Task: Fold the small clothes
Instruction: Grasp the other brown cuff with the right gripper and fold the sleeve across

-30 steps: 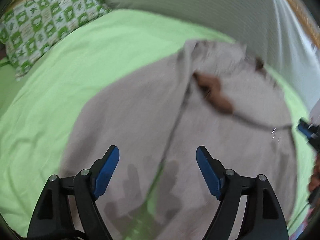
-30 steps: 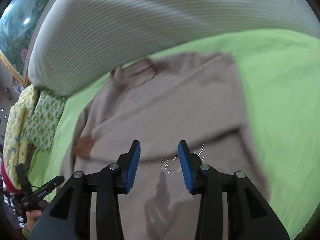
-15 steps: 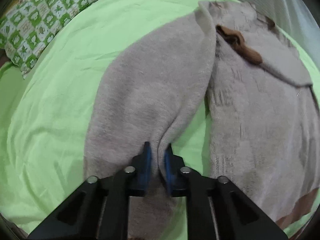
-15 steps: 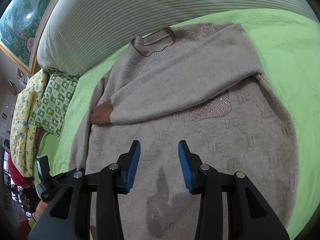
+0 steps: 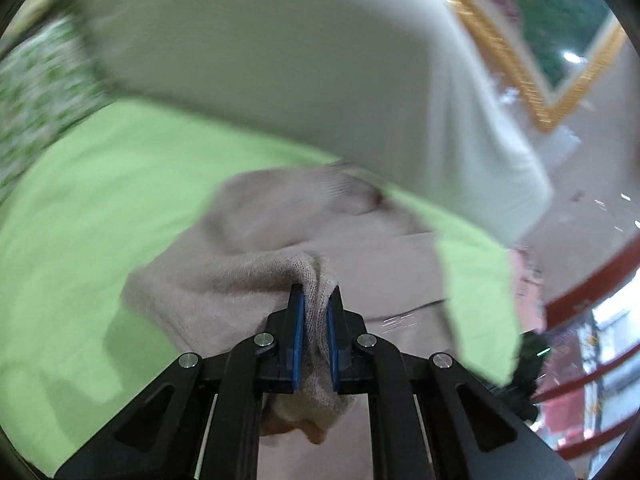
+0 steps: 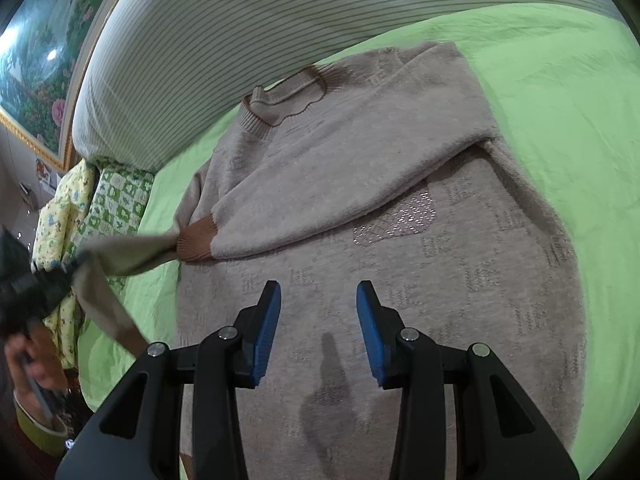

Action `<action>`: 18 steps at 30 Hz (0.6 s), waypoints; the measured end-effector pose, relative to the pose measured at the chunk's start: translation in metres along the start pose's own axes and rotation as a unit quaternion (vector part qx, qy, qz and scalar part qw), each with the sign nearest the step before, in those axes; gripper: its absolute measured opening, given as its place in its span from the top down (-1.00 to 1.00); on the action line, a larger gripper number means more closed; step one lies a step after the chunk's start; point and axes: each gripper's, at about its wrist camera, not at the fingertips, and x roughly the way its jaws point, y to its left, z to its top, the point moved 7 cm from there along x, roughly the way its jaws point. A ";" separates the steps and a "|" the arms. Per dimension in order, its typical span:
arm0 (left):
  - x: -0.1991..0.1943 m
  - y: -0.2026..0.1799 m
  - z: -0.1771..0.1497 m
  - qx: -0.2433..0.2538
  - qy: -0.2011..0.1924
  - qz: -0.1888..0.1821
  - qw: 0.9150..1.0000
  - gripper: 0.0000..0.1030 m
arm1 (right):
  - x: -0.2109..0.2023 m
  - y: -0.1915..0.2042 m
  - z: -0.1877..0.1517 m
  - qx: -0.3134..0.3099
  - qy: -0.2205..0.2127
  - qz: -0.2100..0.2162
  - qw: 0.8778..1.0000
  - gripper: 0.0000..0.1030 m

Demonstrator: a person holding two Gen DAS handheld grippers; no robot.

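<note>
A beige knit sweater (image 6: 400, 208) with brown collar and cuffs lies face up on the green bed sheet (image 6: 568, 92). One sleeve is folded across its chest, brown cuff (image 6: 196, 238) at the left. My left gripper (image 5: 315, 308) is shut on the other sleeve (image 5: 224, 284) and holds it lifted off the bed; in the right wrist view that sleeve (image 6: 128, 252) stretches out to the left. My right gripper (image 6: 318, 300) is open and empty above the sweater's lower body.
A striped grey-white headboard cushion (image 6: 280, 40) runs along the far edge of the bed. A green-and-white patterned pillow (image 6: 116, 208) and a yellow cloth (image 6: 60, 216) lie at the left. A framed painting (image 6: 36, 60) hangs beyond.
My left gripper shut on the left sleeve and has lifted it off the bed, swinging to face the headboard. The right gripper has stayed open over the sweater body.
</note>
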 end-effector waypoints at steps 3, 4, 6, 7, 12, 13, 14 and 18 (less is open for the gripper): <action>0.040 -0.051 0.022 0.029 0.009 -0.038 0.999 0.82 | -0.005 -0.008 0.006 0.007 -0.005 -0.001 1.000 0.21; 0.062 -0.070 0.024 0.039 0.014 -0.045 0.998 0.76 | -0.006 -0.011 0.008 0.009 -0.008 -0.003 1.000 0.21; 0.097 -0.088 0.021 0.050 0.034 -0.044 0.997 0.49 | -0.010 -0.020 0.014 0.017 -0.014 -0.009 1.000 0.21; 0.113 -0.090 0.016 0.051 0.048 -0.042 0.997 0.35 | -0.012 -0.025 0.017 0.024 -0.015 -0.012 1.000 0.21; 0.146 -0.080 -0.018 0.054 0.089 -0.009 0.995 0.27 | -0.015 -0.049 0.027 0.039 -0.017 -0.028 0.999 0.21; 0.141 -0.070 -0.024 0.053 0.089 -0.004 0.995 0.22 | -0.014 -0.052 0.027 0.041 -0.014 -0.030 0.999 0.21; 0.136 -0.060 -0.028 0.054 0.089 0.004 0.995 0.12 | -0.012 -0.055 0.026 0.044 -0.011 -0.032 0.998 0.20; 0.100 0.008 -0.047 0.069 0.075 0.093 0.990 0.06 | 0.003 -0.058 0.020 0.052 0.008 -0.027 0.998 0.07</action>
